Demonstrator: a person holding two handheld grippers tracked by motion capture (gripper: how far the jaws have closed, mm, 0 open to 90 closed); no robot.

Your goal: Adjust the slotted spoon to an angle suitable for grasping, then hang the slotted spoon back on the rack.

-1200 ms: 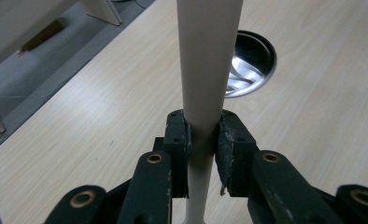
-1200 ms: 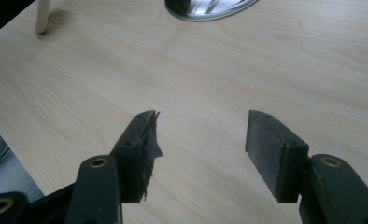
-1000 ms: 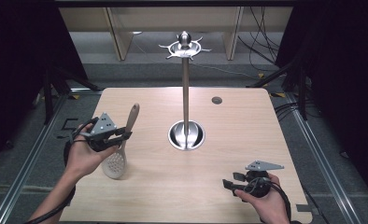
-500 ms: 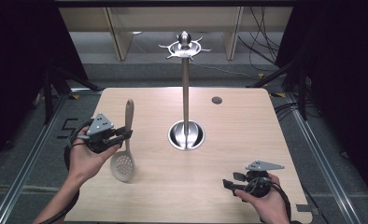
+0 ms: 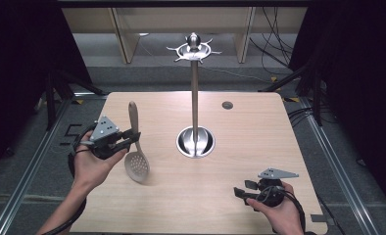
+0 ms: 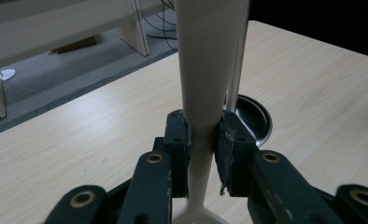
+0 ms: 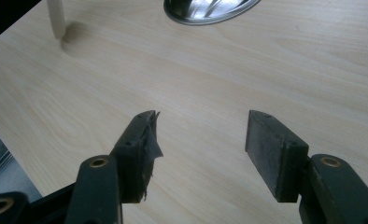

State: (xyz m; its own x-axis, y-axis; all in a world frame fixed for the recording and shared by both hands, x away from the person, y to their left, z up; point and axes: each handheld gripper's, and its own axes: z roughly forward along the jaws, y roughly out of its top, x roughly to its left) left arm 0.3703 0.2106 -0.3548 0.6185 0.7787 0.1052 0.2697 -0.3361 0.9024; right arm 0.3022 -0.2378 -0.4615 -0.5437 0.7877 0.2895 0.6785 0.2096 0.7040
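Pale wood table (image 5: 259, 147): left gripper (image 5: 127, 139) clamped on beige slotted spoon (image 5: 136, 164), lifted upright, not yet hung on tall steel hook stand (image 5: 195, 98); right gripper (image 5: 242, 192) apart, idle

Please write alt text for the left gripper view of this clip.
The left hand-held gripper is shut on the narrow neck of a beige slotted spoon, its handle rising upward out of frame. Behind it lie a light wooden table and the round metal base of a stand.

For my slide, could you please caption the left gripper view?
Left gripper clamps the beige slotted spoon by its handle above the table.
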